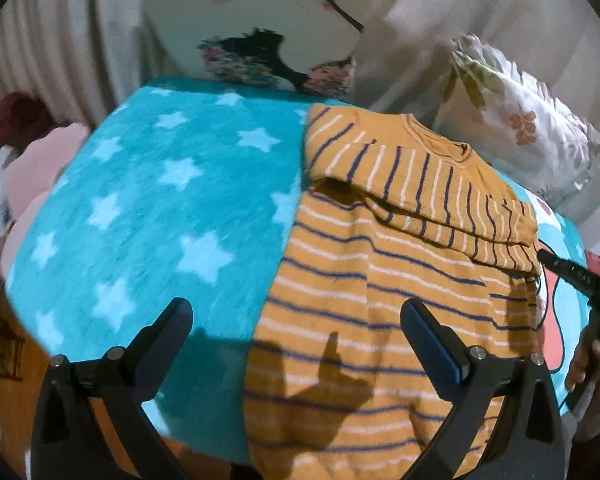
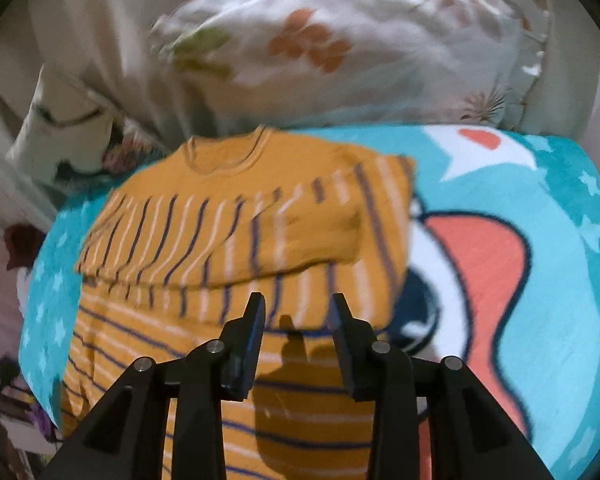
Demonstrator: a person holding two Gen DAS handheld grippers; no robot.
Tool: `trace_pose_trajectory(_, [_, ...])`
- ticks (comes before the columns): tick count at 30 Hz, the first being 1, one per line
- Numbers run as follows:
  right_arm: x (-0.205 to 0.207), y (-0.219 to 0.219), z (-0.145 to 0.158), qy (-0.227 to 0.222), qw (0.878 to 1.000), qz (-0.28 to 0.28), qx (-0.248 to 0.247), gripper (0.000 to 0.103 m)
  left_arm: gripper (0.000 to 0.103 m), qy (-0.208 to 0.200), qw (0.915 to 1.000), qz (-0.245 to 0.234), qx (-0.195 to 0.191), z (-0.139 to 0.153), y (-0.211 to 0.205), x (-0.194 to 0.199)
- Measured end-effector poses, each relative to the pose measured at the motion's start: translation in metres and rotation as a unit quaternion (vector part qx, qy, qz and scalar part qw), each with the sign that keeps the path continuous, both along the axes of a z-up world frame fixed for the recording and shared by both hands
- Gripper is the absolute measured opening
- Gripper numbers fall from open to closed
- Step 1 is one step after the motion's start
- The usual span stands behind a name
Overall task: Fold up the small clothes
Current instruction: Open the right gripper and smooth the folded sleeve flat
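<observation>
Left gripper (image 1: 296,320) hangs with fingers spread wide, empty, over the blanket's (image 1: 148,200) edge at 7 o'clock of the striped orange shirt (image 1: 380,264). That shirt lies flat, sleeves folded across its chest. At its 5 o'clock, the right gripper (image 2: 298,308) hovers above it, narrowly parted, holding nothing.

A mustard striped sweater (image 1: 380,280) lies flat on the teal star-patterned blanket (image 1: 160,208).
</observation>
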State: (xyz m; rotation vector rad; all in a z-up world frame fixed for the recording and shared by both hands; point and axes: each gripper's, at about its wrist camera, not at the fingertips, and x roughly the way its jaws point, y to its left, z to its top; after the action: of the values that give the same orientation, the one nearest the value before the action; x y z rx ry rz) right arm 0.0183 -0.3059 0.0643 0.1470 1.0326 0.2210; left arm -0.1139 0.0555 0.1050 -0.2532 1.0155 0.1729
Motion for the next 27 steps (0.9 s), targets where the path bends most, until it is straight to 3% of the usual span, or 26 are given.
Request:
trace_pose_trajectory(11, [-0.037, 0.079, -0.044, 0.069, 0.997, -0.016, -0.031, 0.038, 0.103, 0.038, 0.9942, -0.100, -0.012, -0.046, 0.006, 0.040])
trace_pose_trajectory(21, [-0.065, 0.104, -0.057, 0.068, 0.993, -0.050, -0.087, 0.062, 0.103, 0.091, 0.9827, -0.156, -0.043, -0.092, 0.014, 0.053])
trace_pose_trajectory(27, [-0.072, 0.114, -0.060, 0.059, 0.991, -0.067, -0.100, 0.075, 0.103, 0.067, 0.9790, -0.191, 0.022, -0.096, -0.003, 0.041])
